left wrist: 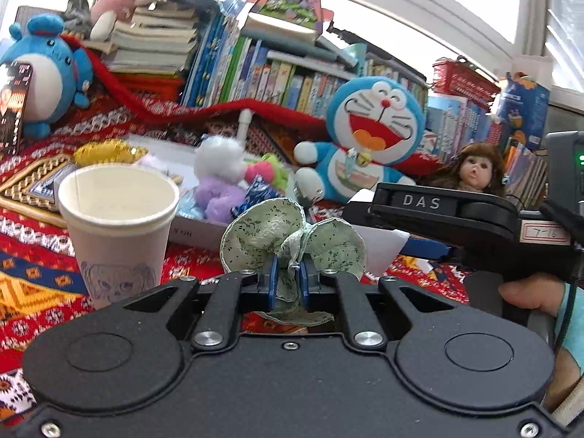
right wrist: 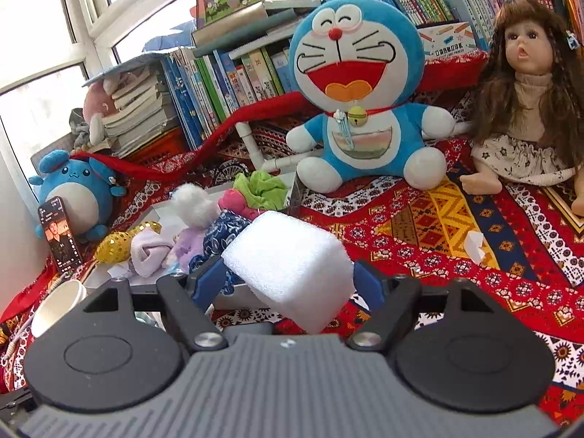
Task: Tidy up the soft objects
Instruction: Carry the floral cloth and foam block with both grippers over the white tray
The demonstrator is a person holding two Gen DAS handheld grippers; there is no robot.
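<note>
My left gripper (left wrist: 288, 279) is shut on a pale green flowered cloth (left wrist: 255, 235), whose folds fan out above the blue fingers. In the right wrist view my right gripper (right wrist: 288, 281) is shut on a white foam block (right wrist: 292, 262), held off the patterned blanket. Just beyond both lies a shallow white tray (right wrist: 233, 290) heaped with soft things: a white pompom (right wrist: 191, 200), a lilac cloth (right wrist: 149, 252), a blue printed cloth (right wrist: 224, 231), a green and pink cloth (right wrist: 261, 188). The right gripper body (left wrist: 456, 222) shows at the right of the left wrist view, with a hand on it.
A paper cup (left wrist: 116, 226) stands close on the left. A blue cat plush (right wrist: 359, 84), a doll (right wrist: 525, 84) and a blue round plush (right wrist: 75, 191) sit on the red blanket (right wrist: 456, 226) before stacked books (right wrist: 219, 80). A phone (right wrist: 60, 235) leans at left.
</note>
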